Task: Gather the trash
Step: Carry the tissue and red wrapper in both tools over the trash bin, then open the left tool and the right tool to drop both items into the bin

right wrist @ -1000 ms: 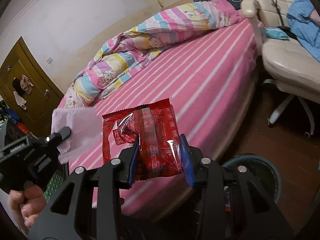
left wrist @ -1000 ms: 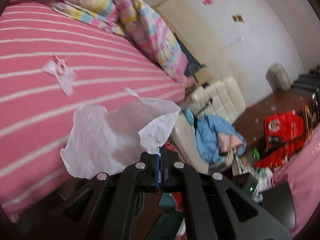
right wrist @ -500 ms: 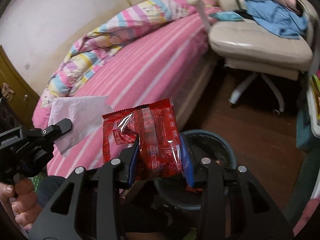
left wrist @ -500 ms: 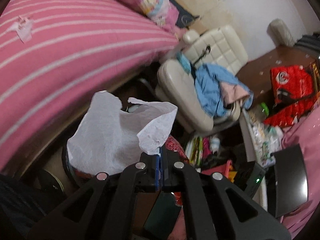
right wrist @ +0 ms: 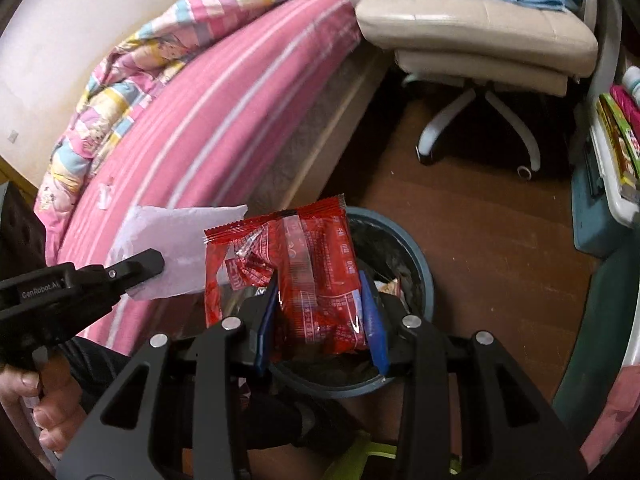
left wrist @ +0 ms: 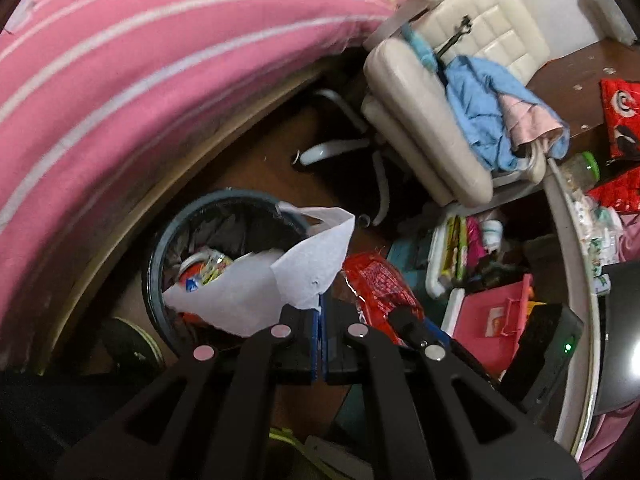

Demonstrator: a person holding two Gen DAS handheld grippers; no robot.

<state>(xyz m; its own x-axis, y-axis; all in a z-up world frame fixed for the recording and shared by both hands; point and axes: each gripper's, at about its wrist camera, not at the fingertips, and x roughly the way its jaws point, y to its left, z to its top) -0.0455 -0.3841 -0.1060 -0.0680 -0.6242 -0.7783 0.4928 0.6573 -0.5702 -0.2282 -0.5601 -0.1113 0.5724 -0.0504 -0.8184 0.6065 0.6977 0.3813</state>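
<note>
My left gripper (left wrist: 321, 312) is shut on a crumpled white tissue (left wrist: 280, 276), which hangs over the round blue trash bin (left wrist: 158, 248) on the floor. Wrappers lie inside the bin. My right gripper (right wrist: 320, 300) is shut on a red snack packet (right wrist: 296, 268), held above the same bin (right wrist: 420, 264). The packet (left wrist: 376, 284) shows just right of the left gripper in the left wrist view. In the right wrist view the left gripper (right wrist: 156, 264) with its tissue (right wrist: 176, 240) sits to the left, and a hand (right wrist: 48, 412) holds it.
The pink striped bed (left wrist: 140, 60) curves close along the bin's left side. A cream office chair (left wrist: 432, 112) with blue clothes stands beyond the bin. A cluttered shelf with books and boxes (left wrist: 480, 264) is at the right. A small paper scrap (right wrist: 105, 196) lies on the bed.
Both grippers have come down from over the bed to above the trash bin, still gripping the tissue and the red packet. The bin now fills the lower middle of both views.
</note>
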